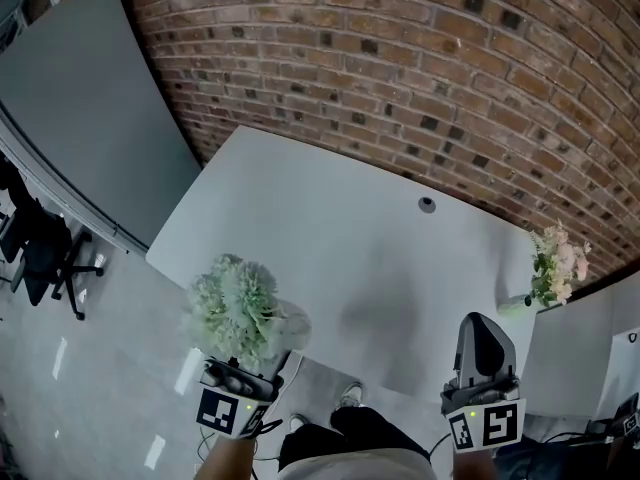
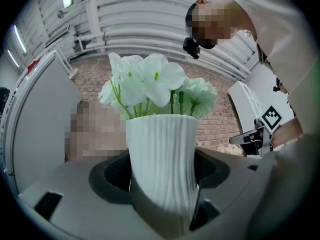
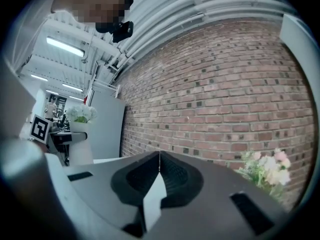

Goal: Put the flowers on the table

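A bunch of pale green-white flowers [image 1: 235,308] stands in a white ribbed vase [image 2: 162,159]. My left gripper [image 1: 262,353] is shut on that vase, its jaws wide around the body and the vase upright. In the head view it hangs at the lower left, just off the white table's [image 1: 330,228] front-left edge, above the floor. My right gripper [image 1: 482,328] is at the lower right over the table's front edge. It is shut, its tips meeting with nothing between them [image 3: 159,156].
A second bouquet of pink and cream flowers [image 1: 555,263] stands at the table's right edge by the brick wall [image 1: 400,48]. A cable hole [image 1: 427,205] sits near the back. A grey partition [image 1: 80,118] and an office chair [image 1: 40,253] are to the left.
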### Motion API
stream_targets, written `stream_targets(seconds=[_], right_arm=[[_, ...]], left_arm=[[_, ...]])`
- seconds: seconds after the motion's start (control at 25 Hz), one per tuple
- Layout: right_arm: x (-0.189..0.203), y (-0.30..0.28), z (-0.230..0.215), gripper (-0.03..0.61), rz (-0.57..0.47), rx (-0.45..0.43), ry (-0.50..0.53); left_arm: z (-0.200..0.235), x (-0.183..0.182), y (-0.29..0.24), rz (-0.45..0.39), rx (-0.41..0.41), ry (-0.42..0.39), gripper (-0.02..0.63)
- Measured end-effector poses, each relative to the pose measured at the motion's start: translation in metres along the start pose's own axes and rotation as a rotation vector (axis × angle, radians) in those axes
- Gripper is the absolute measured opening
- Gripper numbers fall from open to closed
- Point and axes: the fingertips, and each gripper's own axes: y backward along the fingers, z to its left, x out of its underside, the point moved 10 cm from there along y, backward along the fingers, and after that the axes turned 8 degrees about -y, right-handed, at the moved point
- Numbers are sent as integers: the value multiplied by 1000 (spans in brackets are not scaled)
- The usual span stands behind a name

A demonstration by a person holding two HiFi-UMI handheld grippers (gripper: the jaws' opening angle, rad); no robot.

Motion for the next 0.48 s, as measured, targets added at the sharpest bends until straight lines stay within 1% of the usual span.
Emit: stream_targets(seconds=[0.2, 0.48], right_arm=[[16, -10, -8, 17, 13, -10, 1], [32, -19, -22, 17, 20, -7, 7]], left_arm=[[-1, 20, -10, 16, 6, -6, 344], [-3, 41, -25, 9, 5, -15, 344]])
